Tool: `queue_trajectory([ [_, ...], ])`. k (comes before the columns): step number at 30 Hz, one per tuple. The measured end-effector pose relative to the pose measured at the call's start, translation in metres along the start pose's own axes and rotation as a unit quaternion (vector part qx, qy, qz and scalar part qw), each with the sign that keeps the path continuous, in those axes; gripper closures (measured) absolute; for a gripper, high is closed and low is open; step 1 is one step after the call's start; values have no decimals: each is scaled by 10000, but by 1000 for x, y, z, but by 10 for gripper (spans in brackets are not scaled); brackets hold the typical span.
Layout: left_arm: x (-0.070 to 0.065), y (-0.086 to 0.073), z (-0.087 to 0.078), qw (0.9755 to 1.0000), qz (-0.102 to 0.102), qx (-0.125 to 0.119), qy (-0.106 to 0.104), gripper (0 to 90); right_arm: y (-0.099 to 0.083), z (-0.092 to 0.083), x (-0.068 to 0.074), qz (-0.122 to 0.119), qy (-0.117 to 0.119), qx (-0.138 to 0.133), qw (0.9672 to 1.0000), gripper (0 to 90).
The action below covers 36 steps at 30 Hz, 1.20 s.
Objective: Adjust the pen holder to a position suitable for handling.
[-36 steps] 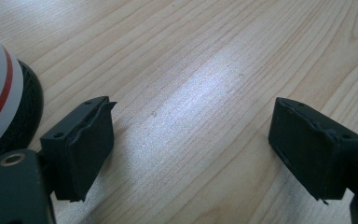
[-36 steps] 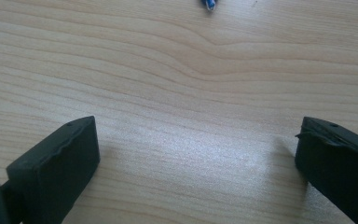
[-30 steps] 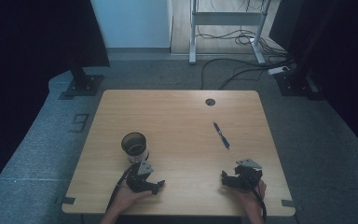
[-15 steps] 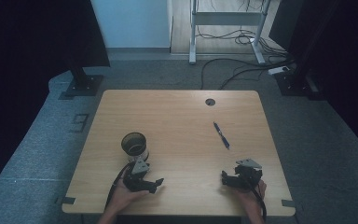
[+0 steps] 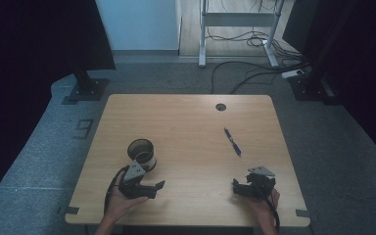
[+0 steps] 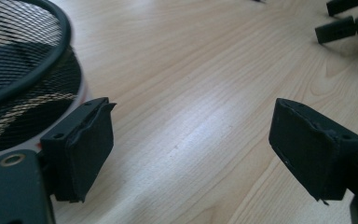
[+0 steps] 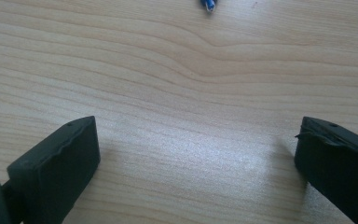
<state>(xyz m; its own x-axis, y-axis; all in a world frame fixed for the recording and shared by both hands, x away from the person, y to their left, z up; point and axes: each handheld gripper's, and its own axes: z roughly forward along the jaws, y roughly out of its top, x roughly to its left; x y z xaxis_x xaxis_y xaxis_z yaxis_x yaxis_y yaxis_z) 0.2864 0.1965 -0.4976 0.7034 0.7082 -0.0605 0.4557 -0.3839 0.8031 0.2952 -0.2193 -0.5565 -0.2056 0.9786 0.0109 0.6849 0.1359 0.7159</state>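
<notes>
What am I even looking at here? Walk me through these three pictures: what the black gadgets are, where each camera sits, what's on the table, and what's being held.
A person sits at a wooden table, holding a hand-operated two-jaw clamp in each hand: the left gripper and the right gripper.

The wide picture comes from a fixed camera above, looking down; the forearms enter from the bottom. The other two come from small cameras riding on each gripper, looking out along its two black jaws.

On the table stand a black mesh cup, close beside the left gripper, and a blue pen lying ahead of the right gripper. The pen's tip peeks in at the top of the right gripper view.

Nothing is held: both grippers are open over bare wood.
</notes>
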Motion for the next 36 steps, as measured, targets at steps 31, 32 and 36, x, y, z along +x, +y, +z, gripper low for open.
queue_trajectory([
  [31, 41, -2, -43, 9948, -562, -573, 632, 100, 0, 0, 0, 7, -10, -7, 10000, 0],
  [32, 42, -2, -43, 9946, -586, -563, 649, 97, 0, 0, 0, 7, -10, -8, 10000, 0],
  [36, 46, -5, -41, 9935, -714, -452, 763, 84, 0, 0, 0, 8, -10, -9, 10000, 0],
])
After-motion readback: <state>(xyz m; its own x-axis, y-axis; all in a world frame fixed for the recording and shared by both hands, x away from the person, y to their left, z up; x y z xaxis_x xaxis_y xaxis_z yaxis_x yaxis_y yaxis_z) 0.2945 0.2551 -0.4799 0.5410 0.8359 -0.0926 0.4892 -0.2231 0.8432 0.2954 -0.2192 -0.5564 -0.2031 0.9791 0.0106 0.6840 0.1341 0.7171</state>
